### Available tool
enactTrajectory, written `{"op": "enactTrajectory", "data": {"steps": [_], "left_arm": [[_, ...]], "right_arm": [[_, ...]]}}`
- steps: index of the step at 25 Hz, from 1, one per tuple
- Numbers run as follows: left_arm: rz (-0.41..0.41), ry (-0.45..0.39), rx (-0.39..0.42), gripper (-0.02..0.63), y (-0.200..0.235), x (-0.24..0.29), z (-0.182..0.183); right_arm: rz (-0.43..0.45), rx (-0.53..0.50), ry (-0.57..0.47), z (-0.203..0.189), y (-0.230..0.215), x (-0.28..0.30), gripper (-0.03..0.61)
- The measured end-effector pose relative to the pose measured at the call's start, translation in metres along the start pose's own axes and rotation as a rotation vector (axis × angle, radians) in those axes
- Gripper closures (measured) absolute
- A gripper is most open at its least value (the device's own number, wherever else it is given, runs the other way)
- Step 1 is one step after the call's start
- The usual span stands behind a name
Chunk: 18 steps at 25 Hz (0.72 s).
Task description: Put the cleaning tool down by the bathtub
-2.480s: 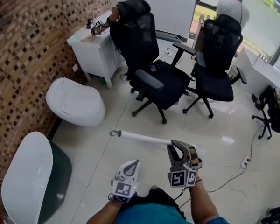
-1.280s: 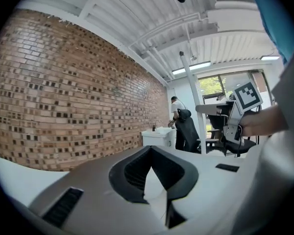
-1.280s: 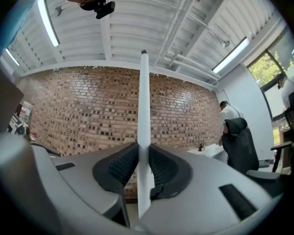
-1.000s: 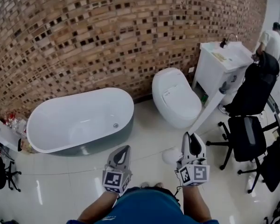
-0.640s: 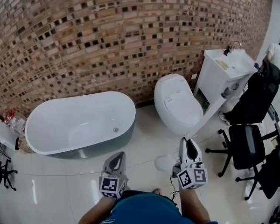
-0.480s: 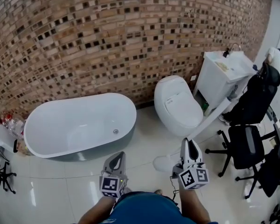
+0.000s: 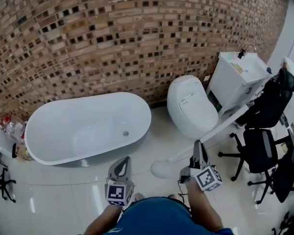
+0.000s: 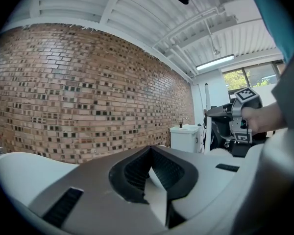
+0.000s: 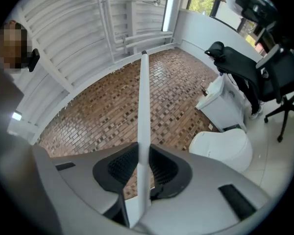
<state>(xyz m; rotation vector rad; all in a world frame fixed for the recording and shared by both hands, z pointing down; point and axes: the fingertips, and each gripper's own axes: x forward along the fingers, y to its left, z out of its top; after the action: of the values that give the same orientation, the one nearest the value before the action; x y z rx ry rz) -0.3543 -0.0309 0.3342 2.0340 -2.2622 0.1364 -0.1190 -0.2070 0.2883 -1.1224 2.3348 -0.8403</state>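
**Tool swung low toward the tub, right gripper clamped on handle**

Since half a second ago, the cleaning tool [image 7: 160,169] has dropped to a flatter slant. Its round white head has shifted left, closer to the bathtub [image 7: 143,107]. The marker cube on the right gripper [image 7: 197,147] has rolled over to the right. The left gripper [image 7: 122,161] sits a little lower in the head view. Two and a half seconds ago that view faced the office chairs; it now faces the brick wall [image 7: 112,38].

Grip: in the right gripper view the jaws are clenched on the white handle, with pads against both of its sides. The left gripper's jaws are closed together with nothing between them.

Tool position: the head lies over bare floor tiles [image 7: 152,141], near the tub's right end and apart from its wall. I cannot tell whether the head touches the floor. The handle runs up and to the right, passes in front of the toilet [image 7: 191,106] and ends near the base of the white vanity [image 7: 235,80].

Room to move:
- An open strip of tile runs along the tub's near wall, between the tub and both grippers.
- A narrow gap separates the tub's right end from the toilet.
- Black office chairs [image 7: 262,148] crowd the right edge.
- Clutter [image 7: 9,125] sits at the tub's left end.
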Motion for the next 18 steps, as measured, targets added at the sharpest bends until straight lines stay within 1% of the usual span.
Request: {"op": "enactTrajectory", "data": {"steps": [2,4,7,8,11,15,18], "left_arm": [[0.025,0.002,-0.016,0.612,0.019,-0.012,-0.006],[0.039,0.004,-0.009,0.614,0.038,-0.021,-0.012],[0.072,0.007,0.001,0.612,0.065,-0.039,-0.018],[0.089,0.011,-0.001,0.613,0.073,-0.046,-0.019],[0.142,0.023,-0.005,0.612,0.096,-0.062,-0.023],[0.214,0.043,0.003,0.613,0.106,-0.07,-0.028],[0.255,0.075,0.009,0.614,0.106,-0.073,-0.028]], "right_arm": [[0.011,0.039,0.008,-0.017,0.01,0.008,0.488],[0.012,0.08,0.001,-0.032,0.018,0.016,0.488],[0.069,0.13,-0.009,-0.055,0.037,0.03,0.488],[0.068,0.155,0.0,-0.065,0.04,0.034,0.488],[-0.027,0.267,0.054,-0.1,0.035,0.042,0.488],[-0.014,0.391,0.117,-0.134,0.031,0.061,0.488],[-0.035,0.487,0.176,-0.162,0.022,0.074,0.488]]}}
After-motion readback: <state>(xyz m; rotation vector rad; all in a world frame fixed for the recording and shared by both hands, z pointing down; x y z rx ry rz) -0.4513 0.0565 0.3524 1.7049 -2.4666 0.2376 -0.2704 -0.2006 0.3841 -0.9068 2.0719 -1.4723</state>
